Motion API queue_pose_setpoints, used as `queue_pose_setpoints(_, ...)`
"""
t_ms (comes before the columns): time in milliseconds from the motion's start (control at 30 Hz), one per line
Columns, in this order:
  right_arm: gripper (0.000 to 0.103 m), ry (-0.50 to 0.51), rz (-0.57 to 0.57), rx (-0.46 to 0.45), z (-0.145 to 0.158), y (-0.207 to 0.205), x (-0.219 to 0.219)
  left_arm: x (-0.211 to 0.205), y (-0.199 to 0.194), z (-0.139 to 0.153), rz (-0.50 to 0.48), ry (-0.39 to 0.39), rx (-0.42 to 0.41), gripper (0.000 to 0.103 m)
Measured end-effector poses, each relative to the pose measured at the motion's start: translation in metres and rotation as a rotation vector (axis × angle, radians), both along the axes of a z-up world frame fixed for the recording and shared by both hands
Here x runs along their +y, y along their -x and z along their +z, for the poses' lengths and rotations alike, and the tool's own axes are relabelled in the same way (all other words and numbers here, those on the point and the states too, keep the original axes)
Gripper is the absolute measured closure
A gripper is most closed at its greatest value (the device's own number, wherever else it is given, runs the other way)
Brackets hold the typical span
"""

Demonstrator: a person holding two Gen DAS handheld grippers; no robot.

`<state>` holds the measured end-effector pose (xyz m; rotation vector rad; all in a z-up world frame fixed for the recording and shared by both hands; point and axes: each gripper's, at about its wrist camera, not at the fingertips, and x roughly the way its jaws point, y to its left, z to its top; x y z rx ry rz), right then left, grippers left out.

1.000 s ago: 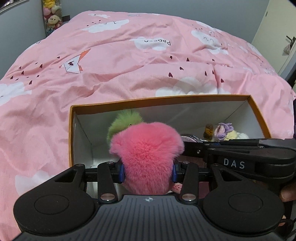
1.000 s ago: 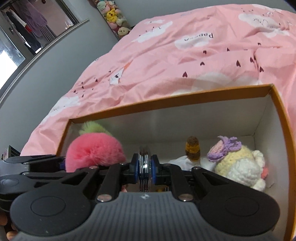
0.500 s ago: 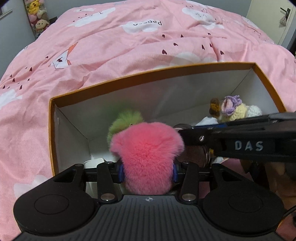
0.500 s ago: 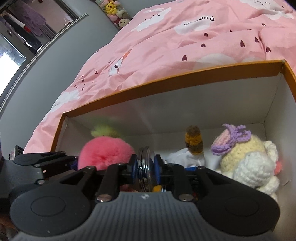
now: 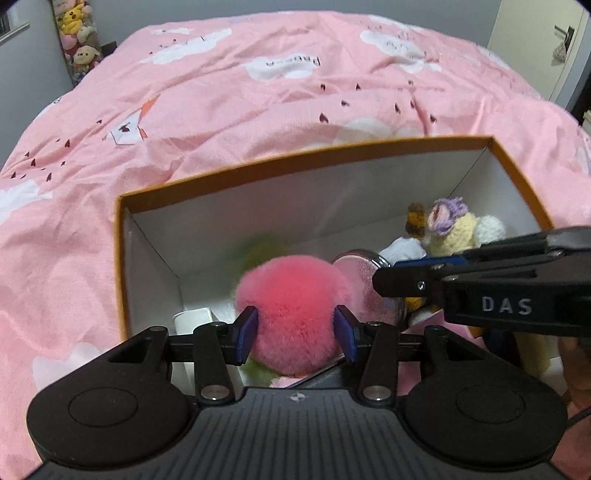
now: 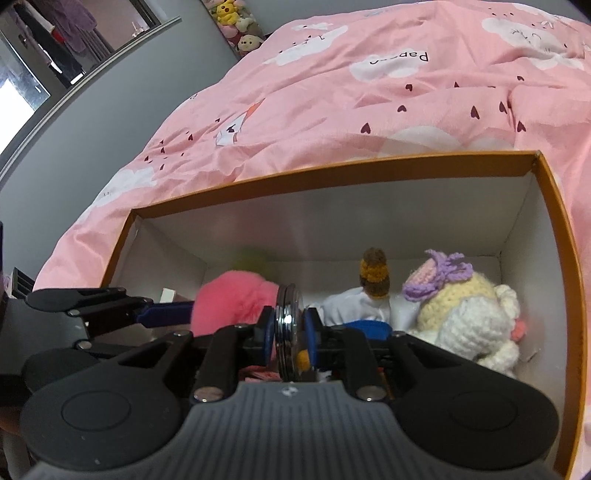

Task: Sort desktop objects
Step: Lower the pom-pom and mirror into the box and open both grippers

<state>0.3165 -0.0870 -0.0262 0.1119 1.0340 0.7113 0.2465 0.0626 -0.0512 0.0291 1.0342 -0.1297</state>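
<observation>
Status: both hands over the box (image 5: 303,162), orange rim, white inside, sitting on the bed. Left hand-held gripper (image 5: 295,334) is about half open w/ pads pressed into the pink pompom (image 5: 291,306), which has green fluff behind it; pompom is down inside the box at the left end, not let go yet. Right hand-held gripper (image 6: 290,334) is nearly closed, clamped on a round metal-rimmed tin (image 6: 288,325) held on edge; jaws have just been nipping in a bit, tin between them. Tin is also inside the box, mid-floor, just right of the pompom. Already in the box: crochet doll (image 6: 469,314), yellow/white w/ purple flower, far right; small brown-yellow knit piece (image 6: 375,273) on something white beside it; a blue item low in front, can't ID; white tube-ish thing (image 5: 194,317) at left wall. My read: sort is well along, two items mid-drop, remaining step is release + pull out. Can't see any counter or what's left outside the box, so no idea of the backlog. Surface: pink duvet (image 5: 258,110), clouds + small hearts, wrinkled, soft, so box could tip if leaned on. Room: grey wall, plush toys (image 6: 236,18) stacked in far corner, door at right in left view.
</observation>
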Motion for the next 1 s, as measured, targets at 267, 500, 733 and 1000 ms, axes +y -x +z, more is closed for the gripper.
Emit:
queue_pose_setpoints(267,0.089,-0.036,-0.026,0.047,-0.01,-0.005,-0.005,0.01,0.02,0.017,0.059,0.02,-0.078,0.061)
queue_pose_setpoints(500,0.089,-0.06,-0.02,0.125,-0.022,-0.012,0.004,0.013,0.028,0.021,0.083,0.016,-0.1,0.061)
queue_pose_setpoints(733,0.088,0.014,-0.007,0.046,-0.012,-0.002,0.007,0.017,0.033,0.023,0.09,0.025,-0.108,0.061)
queue_pose_setpoints(1000,0.086,0.035,-0.017,0.015,-0.003,0.002,0.004,0.017,0.046,0.03,0.098,0.033,-0.114,0.061)
